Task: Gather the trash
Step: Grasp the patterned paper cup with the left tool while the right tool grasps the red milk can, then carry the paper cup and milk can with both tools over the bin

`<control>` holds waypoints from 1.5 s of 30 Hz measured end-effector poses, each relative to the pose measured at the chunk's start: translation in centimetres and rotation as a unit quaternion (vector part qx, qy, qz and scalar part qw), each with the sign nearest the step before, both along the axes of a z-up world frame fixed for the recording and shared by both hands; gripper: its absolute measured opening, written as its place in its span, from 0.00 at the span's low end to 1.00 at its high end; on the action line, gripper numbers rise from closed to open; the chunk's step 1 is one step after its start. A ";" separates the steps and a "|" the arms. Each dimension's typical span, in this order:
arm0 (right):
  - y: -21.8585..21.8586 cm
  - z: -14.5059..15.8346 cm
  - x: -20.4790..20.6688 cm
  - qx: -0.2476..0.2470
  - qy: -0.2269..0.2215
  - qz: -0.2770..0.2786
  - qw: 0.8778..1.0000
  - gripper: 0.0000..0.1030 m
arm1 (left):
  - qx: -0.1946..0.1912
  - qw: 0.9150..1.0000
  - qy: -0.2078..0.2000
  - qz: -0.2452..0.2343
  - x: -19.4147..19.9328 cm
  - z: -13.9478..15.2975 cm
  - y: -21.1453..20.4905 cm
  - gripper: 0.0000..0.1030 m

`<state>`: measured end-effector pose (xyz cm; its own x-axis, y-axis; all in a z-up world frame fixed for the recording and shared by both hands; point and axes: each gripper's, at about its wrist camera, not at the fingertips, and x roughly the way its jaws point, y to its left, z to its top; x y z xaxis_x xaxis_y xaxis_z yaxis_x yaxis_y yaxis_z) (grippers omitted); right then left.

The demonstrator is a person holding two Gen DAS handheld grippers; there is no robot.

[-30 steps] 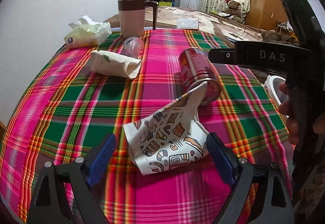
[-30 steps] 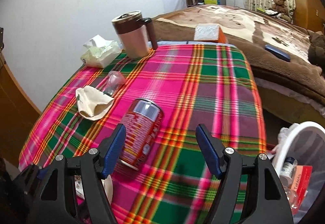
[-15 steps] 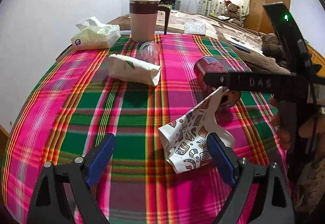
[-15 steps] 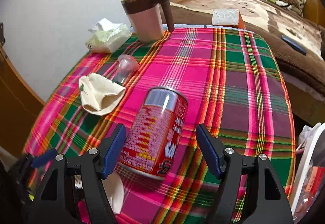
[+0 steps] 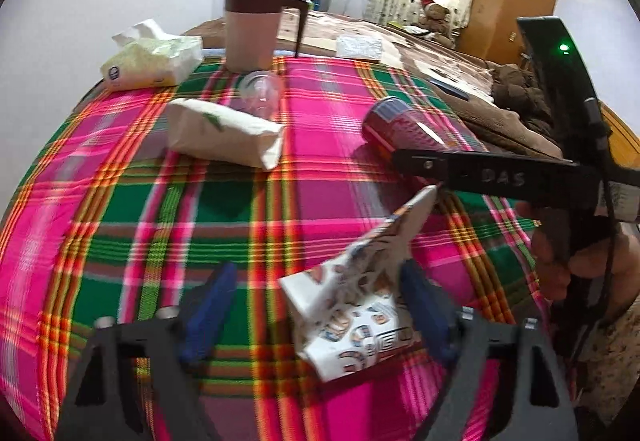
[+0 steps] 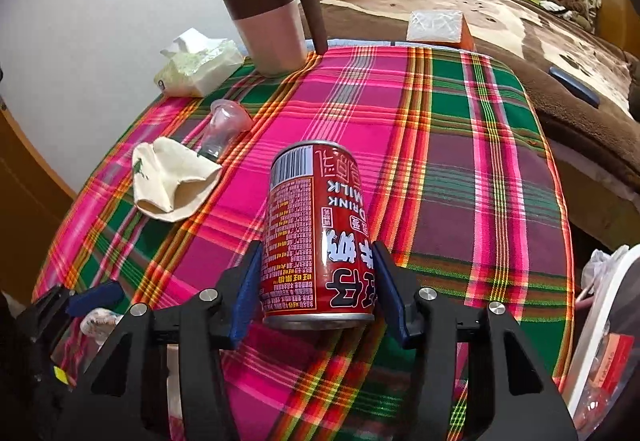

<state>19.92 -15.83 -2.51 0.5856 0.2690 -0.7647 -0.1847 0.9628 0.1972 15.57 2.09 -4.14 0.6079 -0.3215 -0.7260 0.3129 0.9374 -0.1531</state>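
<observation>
Fingers, right: right gripper has just been closing; blue pads sit flush on both flanks of the red milk can, near its lower rim. Reads as a grip.
Fingers, left: left gripper has just been closing too, about half open; crumpled printed paper cup lies between the fingers, against the right-hand pad. Left pad stands clear of it. Frame is motion-blurred, so contact on the right is probable, not certain.
Trash, location: can lies on its side at centre frame of the right wrist view; cup sits lower centre-right of the left wrist view. Both rest on the plaid surface.
Other litter: cream paper wrapper and clear plastic cup, middle left of the right wrist view, touching each other.
Bin: white-rimmed bin with a liner, lower right edge of the right wrist view, beside the surface.
Step in hand: secure both pieces before lifting.
Technique, can: hold pads square across the round wall; lift level so it cannot roll out.
Technique, cup: shift left to centre the cup, then close fully; thin paper will collapse rather than resist.
Materials: can is rigid, glossy printed metal, cylindrical. Cup is soft, creased, patterned paper. Cloth is woven, slightly rumpled.
Not trash, judged: brown-lidded jug and tissue pack, upper left.
</observation>
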 end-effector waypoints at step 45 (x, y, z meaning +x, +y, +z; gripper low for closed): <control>-7.5 4.7 -7.9 0.014 -0.096 -0.066 0.993 0.52 | -0.002 0.996 -0.088 0.010 -3.5 5.8 -5.4 0.27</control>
<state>12.07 -23.37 2.17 0.7520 0.1999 -0.6282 -0.0941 0.9757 0.1978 12.09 -3.29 1.63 0.7316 -0.3099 -0.6072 0.3156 0.9435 -0.1013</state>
